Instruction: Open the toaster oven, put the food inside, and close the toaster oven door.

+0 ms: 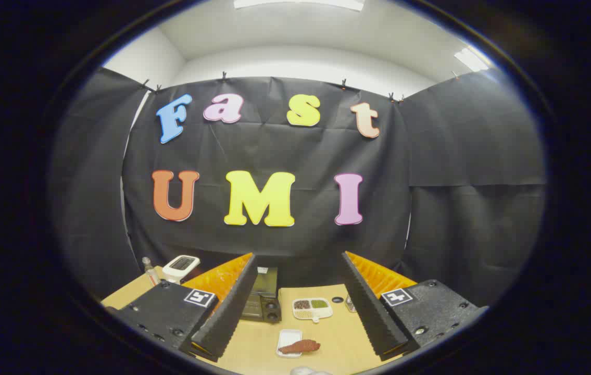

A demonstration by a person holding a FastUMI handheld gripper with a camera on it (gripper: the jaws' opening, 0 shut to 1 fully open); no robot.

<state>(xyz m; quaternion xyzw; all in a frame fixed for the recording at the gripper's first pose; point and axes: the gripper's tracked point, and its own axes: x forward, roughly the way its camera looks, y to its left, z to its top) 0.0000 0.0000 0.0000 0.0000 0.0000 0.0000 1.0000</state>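
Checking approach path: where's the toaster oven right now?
In the gripper view the toaster oven sits on the table beyond the open gripper, against its left finger, left of the compartment dish.

A table (pixel 259 344) lies below the gripper (pixel 299 271), whose 2 fingers stand wide apart. Between them, nearest, a piece of food (pixel 300 346) rests on a small tray (pixel 288 339). Beyond it sits a divided dish (pixel 312 308), with the toaster oven (pixel 263 299) just left of that dish, against the left finger. A scale (pixel 181 266) and bottle (pixel 148 270) stand beyond the left finger.
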